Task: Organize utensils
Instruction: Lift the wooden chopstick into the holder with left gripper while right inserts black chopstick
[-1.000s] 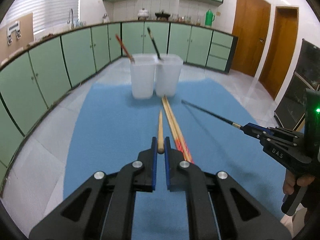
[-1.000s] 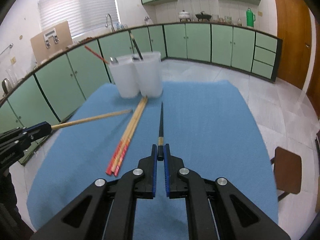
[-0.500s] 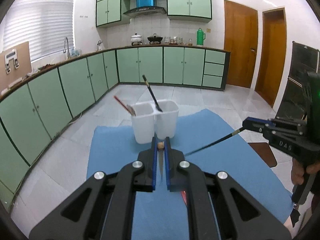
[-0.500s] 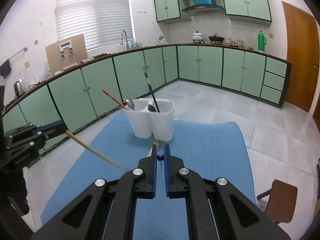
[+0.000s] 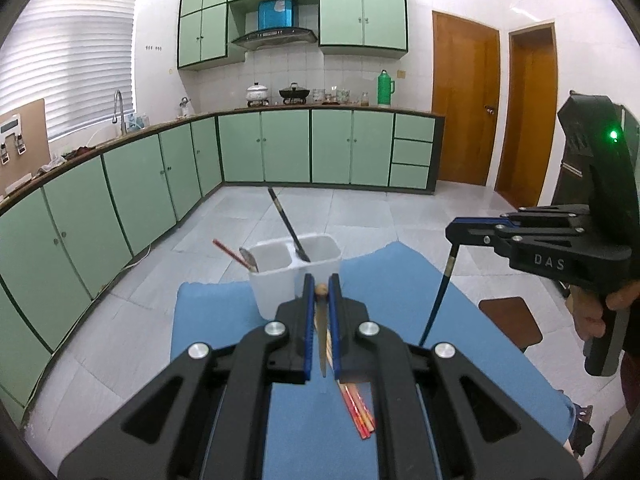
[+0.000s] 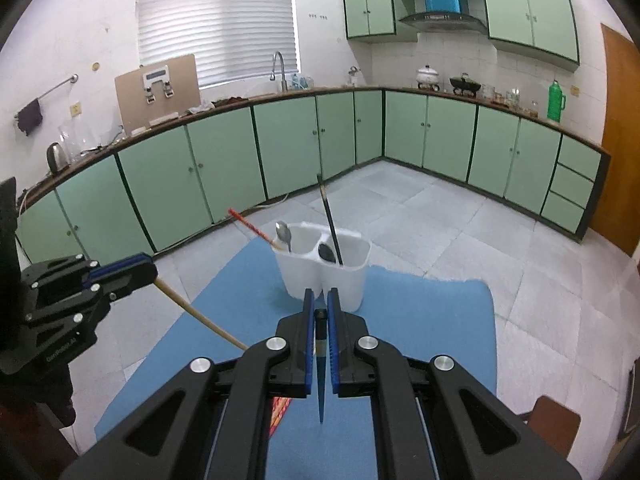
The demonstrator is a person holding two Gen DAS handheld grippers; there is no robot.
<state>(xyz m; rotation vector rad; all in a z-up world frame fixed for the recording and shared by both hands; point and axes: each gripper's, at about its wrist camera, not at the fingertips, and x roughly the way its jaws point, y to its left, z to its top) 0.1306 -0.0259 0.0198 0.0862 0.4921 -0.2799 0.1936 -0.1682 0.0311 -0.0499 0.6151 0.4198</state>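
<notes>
Blue cloth (image 5: 400,280) now farther below, green-cabinet kitchen.

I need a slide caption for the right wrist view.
Right tongs grip a black chopstick above the blue mat, facing the white holder.

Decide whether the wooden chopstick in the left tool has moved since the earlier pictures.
Yes. The wooden chopstick has lifted off the blue mat, now dangling tip-down from the left tool.

A green-cabinet kitchen in daylight.
Pale green cabinets (image 5: 264,148) lined white tiled walls; a blinded window (image 6: 216,20) glowed above the sink, and two wooden doors (image 5: 464,108) stood beyond the grey tiled floor (image 6: 420,216).
</notes>
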